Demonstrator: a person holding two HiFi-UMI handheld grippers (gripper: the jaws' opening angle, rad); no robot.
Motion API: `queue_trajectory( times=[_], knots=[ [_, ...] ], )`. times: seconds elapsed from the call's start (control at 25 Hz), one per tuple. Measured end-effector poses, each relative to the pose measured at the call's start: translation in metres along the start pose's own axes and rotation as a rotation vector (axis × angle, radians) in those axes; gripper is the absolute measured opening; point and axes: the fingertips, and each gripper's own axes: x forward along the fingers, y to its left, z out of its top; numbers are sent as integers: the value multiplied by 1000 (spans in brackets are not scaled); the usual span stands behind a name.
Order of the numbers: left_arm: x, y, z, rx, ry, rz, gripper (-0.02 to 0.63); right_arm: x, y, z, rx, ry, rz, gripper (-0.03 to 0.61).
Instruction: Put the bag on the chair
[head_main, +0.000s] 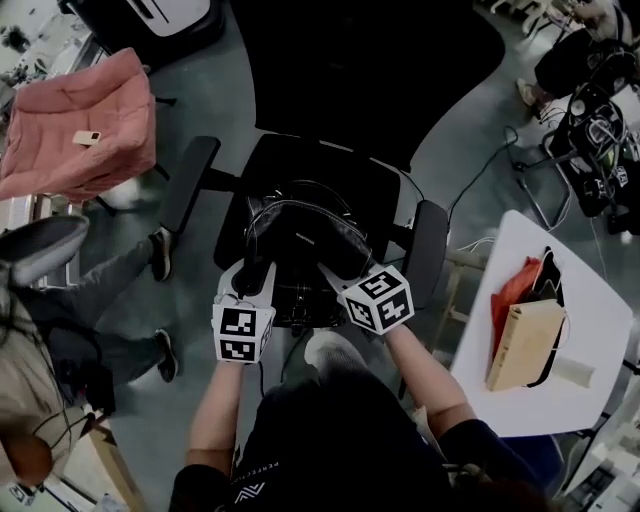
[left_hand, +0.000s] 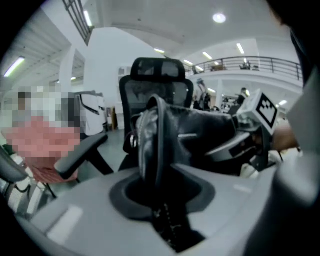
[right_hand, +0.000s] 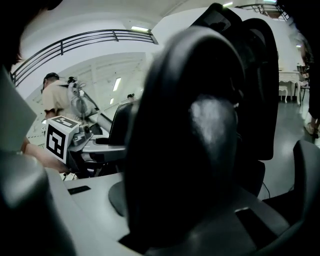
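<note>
Over the seat of the black chair (head_main: 360, 70), the black bag (head_main: 300, 240) hangs between both grippers. Fingers of the left gripper (head_main: 252, 278) pinch its near-left rim. Fingers of the right gripper (head_main: 335, 276) pinch its near-right side. Contact with the seat cannot be told.

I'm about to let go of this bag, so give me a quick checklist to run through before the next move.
1. Left claw clamps the bag: ok, the bag's edge sits between its jaws.
2. Right claw clamps the bag: ok.
3. Bag above the chair seat: ok, between the armrests.
4. Bag's weight resting on the seat: cannot tell.
5. Seat free of other things: ok where visible.
</note>
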Motion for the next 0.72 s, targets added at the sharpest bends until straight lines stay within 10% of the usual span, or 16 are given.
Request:
queue_trajectory(
  times=[0.72],
  knots=[
    [85, 55, -33, -12, 50, 1, 126, 87, -57, -7, 29, 30, -30, 61]
  ],
)
